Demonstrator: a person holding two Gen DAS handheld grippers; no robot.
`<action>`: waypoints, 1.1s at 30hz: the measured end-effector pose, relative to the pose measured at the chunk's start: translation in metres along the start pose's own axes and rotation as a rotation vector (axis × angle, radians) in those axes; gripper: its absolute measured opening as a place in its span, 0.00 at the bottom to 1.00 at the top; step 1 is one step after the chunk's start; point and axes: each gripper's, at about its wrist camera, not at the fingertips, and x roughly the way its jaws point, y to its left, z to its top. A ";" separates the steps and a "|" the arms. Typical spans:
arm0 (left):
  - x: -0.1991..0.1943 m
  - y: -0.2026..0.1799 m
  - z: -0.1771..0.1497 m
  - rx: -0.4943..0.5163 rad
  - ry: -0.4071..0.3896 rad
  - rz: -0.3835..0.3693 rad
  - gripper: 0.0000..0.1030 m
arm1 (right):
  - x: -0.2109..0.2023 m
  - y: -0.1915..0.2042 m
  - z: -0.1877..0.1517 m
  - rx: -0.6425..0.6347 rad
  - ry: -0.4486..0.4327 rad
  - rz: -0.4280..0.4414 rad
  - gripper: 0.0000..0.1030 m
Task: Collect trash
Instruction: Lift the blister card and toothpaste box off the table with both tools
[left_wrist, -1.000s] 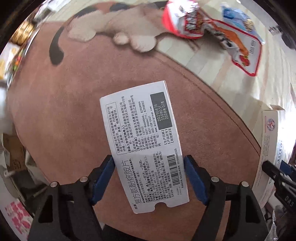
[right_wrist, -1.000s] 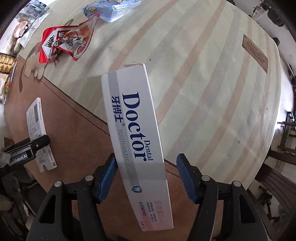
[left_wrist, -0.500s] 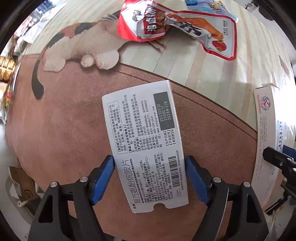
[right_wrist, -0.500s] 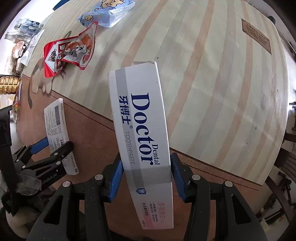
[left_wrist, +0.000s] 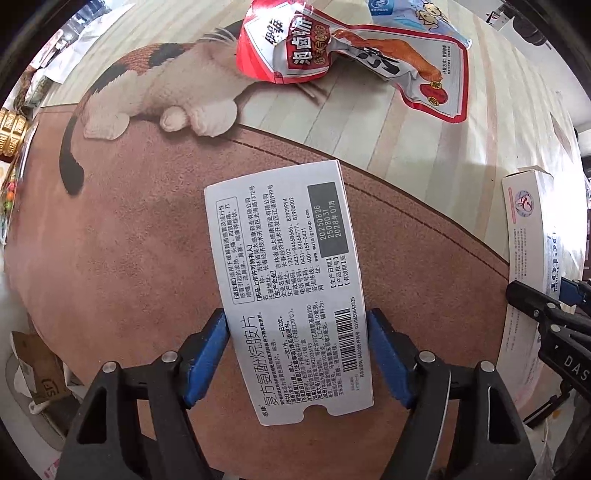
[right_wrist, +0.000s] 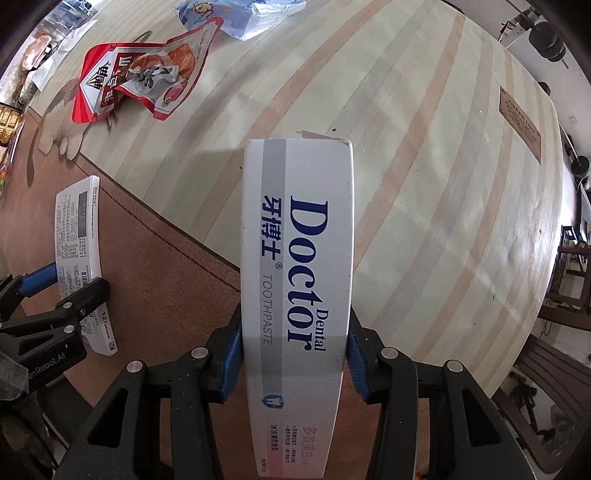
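Observation:
A white medicine box (left_wrist: 288, 288) with black print lies flat on the brown band of the table cover. My left gripper (left_wrist: 297, 328) points down over it; its jaws are closing and the blue pads (left_wrist: 210, 343) touch both long edges. The white "Doctor" toothpaste box (right_wrist: 295, 280) sits between the blue pads (right_wrist: 232, 350) of my right gripper (right_wrist: 293, 350), whose closing jaws press its sides. In the right wrist view the medicine box (right_wrist: 77, 236) and left gripper (right_wrist: 59, 295) show at the left. The left wrist view catches the toothpaste box (left_wrist: 524, 240) at its right edge.
A crumpled red snack wrapper (left_wrist: 295, 48) (right_wrist: 129, 81) and a blue-and-white wrapper (left_wrist: 417, 18) (right_wrist: 240, 14) lie farther back on the striped cloth (right_wrist: 424, 166). A printed cat (left_wrist: 166, 85) is beside them. A chair (right_wrist: 554, 332) stands off the table's right edge.
The right jaws went from wide apart to pressed on the toothpaste box, which now lies straight between them. The left jaws narrowed onto the medicine box, and its view shifted toward the wrappers.

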 end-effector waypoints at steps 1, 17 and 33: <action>-0.003 -0.003 -0.001 -0.001 -0.002 -0.010 0.71 | -0.001 0.000 0.000 0.002 0.000 0.011 0.47; -0.092 0.014 -0.046 -0.011 -0.182 -0.056 0.70 | -0.095 0.031 -0.037 -0.073 -0.159 0.100 0.47; -0.054 0.100 -0.124 -0.082 -0.163 -0.340 0.56 | -0.092 0.101 -0.169 0.019 -0.281 0.062 0.47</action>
